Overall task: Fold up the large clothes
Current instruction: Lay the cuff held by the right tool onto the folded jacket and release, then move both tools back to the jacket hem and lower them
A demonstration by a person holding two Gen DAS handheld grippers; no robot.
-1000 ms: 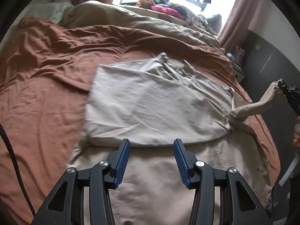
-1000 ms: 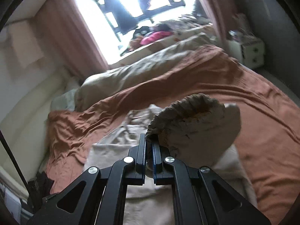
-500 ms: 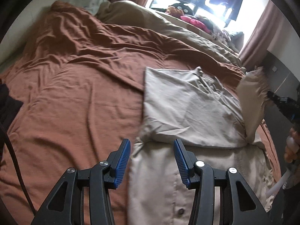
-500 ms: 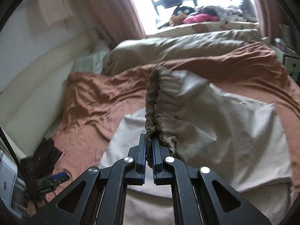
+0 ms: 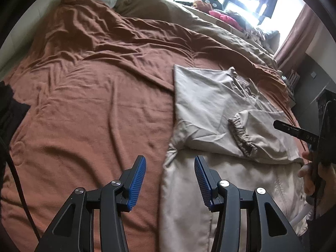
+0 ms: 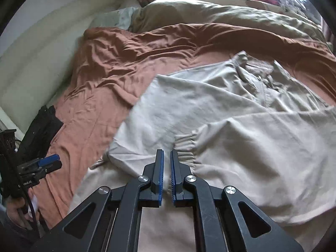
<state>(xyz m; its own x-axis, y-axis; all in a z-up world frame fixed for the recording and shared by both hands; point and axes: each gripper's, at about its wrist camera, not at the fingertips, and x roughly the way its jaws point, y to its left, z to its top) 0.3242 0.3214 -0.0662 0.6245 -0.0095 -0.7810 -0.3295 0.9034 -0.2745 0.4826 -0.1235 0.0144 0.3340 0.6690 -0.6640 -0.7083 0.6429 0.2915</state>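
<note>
Setting: a bedroom, daylight coming through a window behind; a wide bed under a rust-brown cover (image 5: 88, 96) is serving as the folding surface, with an olive duvet (image 6: 220, 14) bunched toward the far side.

Item: one large beige garment (image 5: 201, 96), apparently a jacket, is lying flat on the near right part of the cover. Both sleeves are lying folded inward across the body; the one with the elastic cuff (image 5: 241, 134) is resting over the chest, its cuff pointing toward the left edge.

Left gripper (image 5: 170, 180): hovering over the garment's near left edge, jaws standing about half open, nothing between them, one pad over the cover and one over the cloth.

Right gripper (image 6: 166, 166): jaws are standing very nearly closed with a thin slit showing between the blue pads; the cuff is lying just beyond the tips, and the angle is too shallow to rule out a last pinch of fabric, though it is looking free.

Handling note, as judgement: the sleeve fold is looking complete. For a clean next fold, the right gripper should be clearing the cuff without dragging it, then both should be taking the near hem at matching corners, lifting evenly and carrying it toward the collar so the sleeves are staying trapped inside.
</note>
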